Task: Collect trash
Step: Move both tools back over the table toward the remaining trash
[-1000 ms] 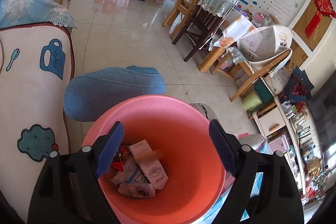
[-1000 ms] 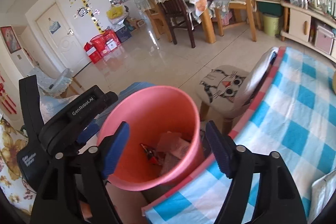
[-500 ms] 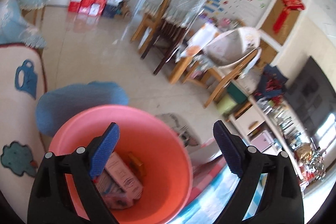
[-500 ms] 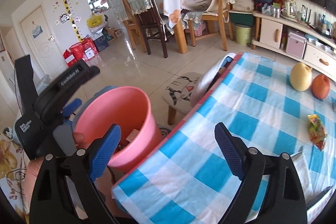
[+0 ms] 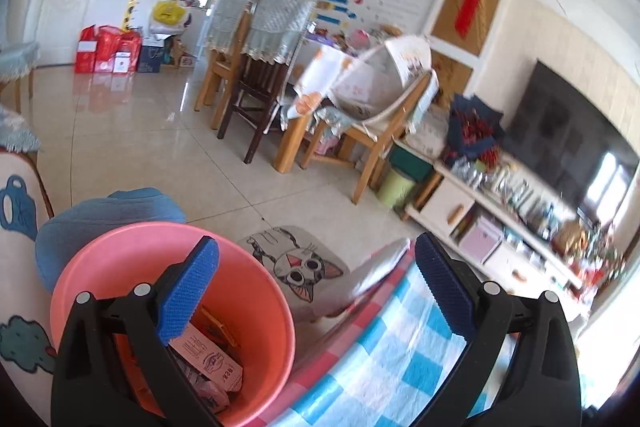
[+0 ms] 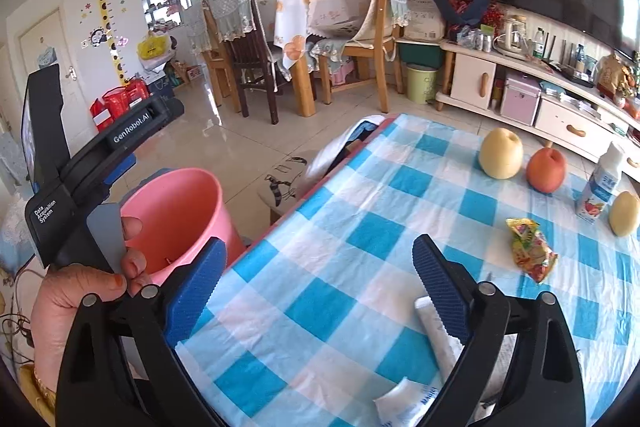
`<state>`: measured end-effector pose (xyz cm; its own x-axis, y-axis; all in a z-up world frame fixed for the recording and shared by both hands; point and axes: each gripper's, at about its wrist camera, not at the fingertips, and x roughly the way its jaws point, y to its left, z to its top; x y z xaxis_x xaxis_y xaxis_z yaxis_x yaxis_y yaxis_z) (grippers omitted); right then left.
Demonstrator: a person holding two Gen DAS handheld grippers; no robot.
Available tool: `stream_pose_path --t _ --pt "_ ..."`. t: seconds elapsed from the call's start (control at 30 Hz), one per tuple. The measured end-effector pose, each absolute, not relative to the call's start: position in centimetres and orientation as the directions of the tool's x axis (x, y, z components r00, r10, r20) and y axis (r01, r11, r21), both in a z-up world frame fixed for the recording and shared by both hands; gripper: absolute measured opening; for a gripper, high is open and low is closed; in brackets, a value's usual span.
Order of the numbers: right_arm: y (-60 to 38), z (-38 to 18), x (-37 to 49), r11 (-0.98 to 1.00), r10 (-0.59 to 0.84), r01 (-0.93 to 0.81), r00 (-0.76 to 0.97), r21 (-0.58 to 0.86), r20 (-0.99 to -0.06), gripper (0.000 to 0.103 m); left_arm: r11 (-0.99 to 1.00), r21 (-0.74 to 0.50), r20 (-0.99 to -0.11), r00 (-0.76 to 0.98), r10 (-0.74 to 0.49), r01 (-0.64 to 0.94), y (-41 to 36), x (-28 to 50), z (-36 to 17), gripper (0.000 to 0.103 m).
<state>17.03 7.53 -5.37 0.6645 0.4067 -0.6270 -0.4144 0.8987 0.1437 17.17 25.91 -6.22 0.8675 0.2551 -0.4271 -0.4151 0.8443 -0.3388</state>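
Note:
A pink bin point(image 5: 120, 267) stands beside the table's corner and holds a pink carton point(image 5: 208, 359) and other wrappers. It also shows in the right wrist view point(image 6: 176, 203). My left gripper point(image 5: 316, 291) is open and empty above the bin's right rim. My right gripper point(image 6: 316, 287) is open and empty over the blue checked tablecloth point(image 6: 360, 235). A colourful snack wrapper point(image 6: 530, 249) lies on the cloth to its right. White wrappers point(image 6: 440, 339) lie just under its right finger.
Two pears point(image 6: 501, 153), an apple point(image 6: 546, 169) and a small drink bottle point(image 6: 600, 183) stand at the table's far right. A cat-print stool point(image 5: 296, 263) sits by the table corner. Dining chairs and a TV cabinet stand beyond.
Both grippers have swung right and up, away from over the bin toward the table. The right view now shows the tabletop with fruit and wrappers.

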Motion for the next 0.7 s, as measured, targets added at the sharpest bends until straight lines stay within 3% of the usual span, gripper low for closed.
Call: stream_pose_path --t 0.13,0.37,0.7 --pt "6.1 -5.3 16.9 0.906 0.395 -0.397 0.67 0.147 -0.628 0.094 0.876 -0.273 -0.47 0.85 0.239 -0.397 24.4 18.2 -6.5 0.099" --pt "4.4 -5.0 16.3 0.915 0.376 -0.378 0.681 0.137 -0.628 0.094 0.919 -0.218 -0.415 0.883 0.218 -0.329 22.3 18.2 -6.5 0.099" --pt "1.0 -4.7 15.3 0.934 0.333 -0.338 0.709 0.114 -0.622 0.095 0.97 -0.117 -0.407 0.901 0.15 -0.215 18.4 19.0 -6.4 0.099"
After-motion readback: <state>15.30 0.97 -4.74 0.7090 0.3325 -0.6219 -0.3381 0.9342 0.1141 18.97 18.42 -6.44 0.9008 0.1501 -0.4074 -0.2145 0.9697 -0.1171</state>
